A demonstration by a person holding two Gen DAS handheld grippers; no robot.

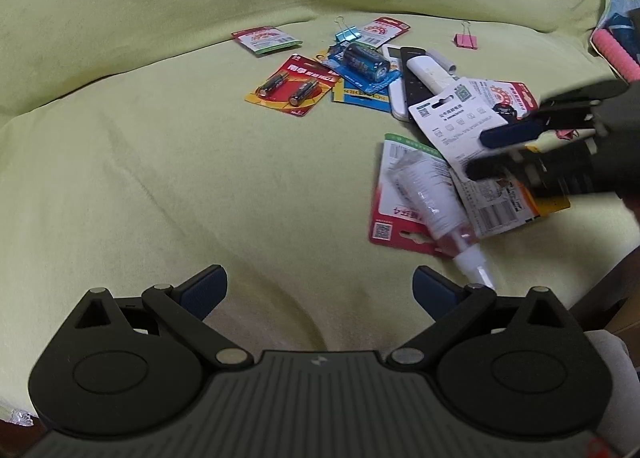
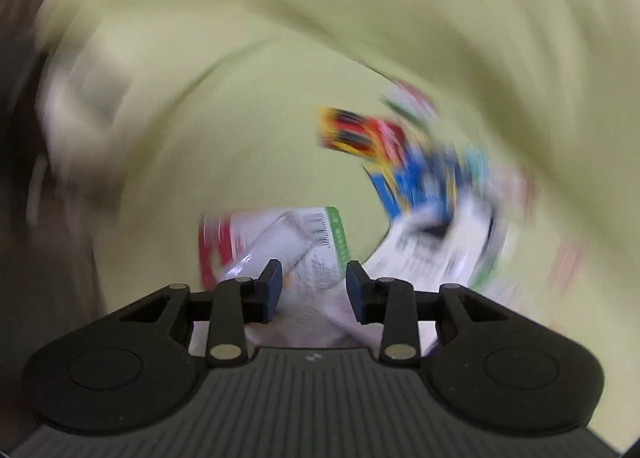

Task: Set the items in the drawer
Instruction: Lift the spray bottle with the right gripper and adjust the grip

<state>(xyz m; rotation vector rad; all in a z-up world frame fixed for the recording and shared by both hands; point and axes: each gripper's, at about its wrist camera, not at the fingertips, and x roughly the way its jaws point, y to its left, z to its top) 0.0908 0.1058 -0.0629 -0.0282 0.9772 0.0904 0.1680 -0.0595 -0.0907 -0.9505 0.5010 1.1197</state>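
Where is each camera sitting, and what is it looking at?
Left wrist view: sits on the left gripper, jaws wide, looking across the green cloth at battery packs and the right gripper.
Right wrist view: sits on the right gripper, blurred, pointing down at packets.
Both share the white tube packet.

Soft, even light falls on the yellow-green cloth (image 1: 160, 161), with only faint shadows in its folds and no harsh glare. The left wrist view is mostly sharp: print on the battery card (image 1: 294, 83) is crisp, though the right gripper (image 1: 476, 153) and the tube pack (image 1: 416, 193) beneath it smear. Fisheye curvature bends the edges and darkens the corners. The right wrist view is heavily streaked by swirling motion blur; only its own fingers (image 2: 272, 290) stay sharp.
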